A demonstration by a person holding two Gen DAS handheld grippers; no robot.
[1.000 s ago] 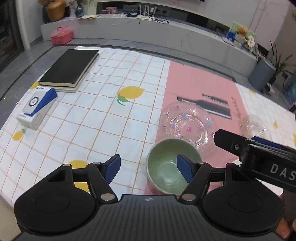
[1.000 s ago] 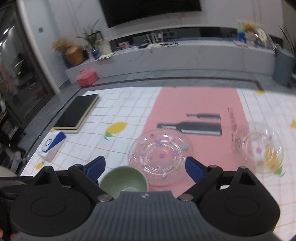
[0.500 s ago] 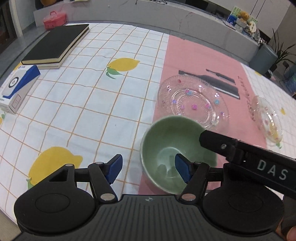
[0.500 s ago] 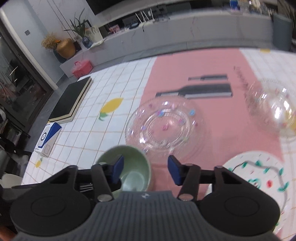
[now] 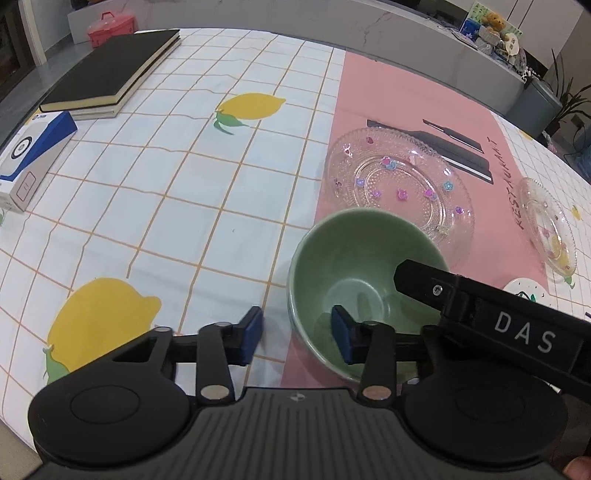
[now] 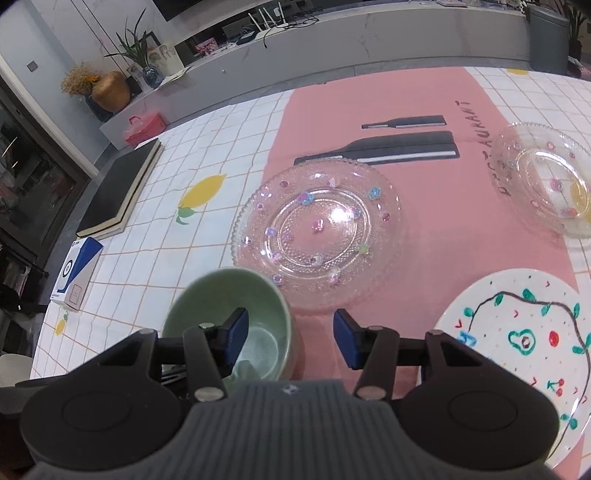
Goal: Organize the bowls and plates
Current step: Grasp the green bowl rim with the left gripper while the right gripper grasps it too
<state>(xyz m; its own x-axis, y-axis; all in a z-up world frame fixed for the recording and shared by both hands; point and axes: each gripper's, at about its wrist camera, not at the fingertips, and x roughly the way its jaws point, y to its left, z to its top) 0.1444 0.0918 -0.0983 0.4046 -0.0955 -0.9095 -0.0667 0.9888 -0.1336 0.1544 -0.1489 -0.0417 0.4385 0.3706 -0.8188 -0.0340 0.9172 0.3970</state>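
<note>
A green bowl [image 5: 364,275] stands on the tablecloth at the pink runner's near edge; it also shows in the right wrist view [image 6: 236,299]. My left gripper [image 5: 295,332] is open and straddles the bowl's left wall, right finger inside. My right gripper [image 6: 290,334] is open and straddles the bowl's right wall, left finger inside. A large clear glass plate [image 6: 317,236] with coloured flowers lies just beyond the bowl. A smaller glass dish [image 6: 550,179] lies at the right. A white painted plate [image 6: 517,343] lies near right.
A black book [image 5: 110,70] and a blue-and-white box [image 5: 31,155] lie on the lemon-print tablecloth [image 5: 166,177] at the left. A red case [image 5: 110,26] sits beyond the table's far edge. The right gripper's body [image 5: 498,325] crosses the left view.
Both grippers have come down and closer to the green bowl, each with one finger now inside its rim. Their jaws have narrowed. The bowl stays in place.
</note>
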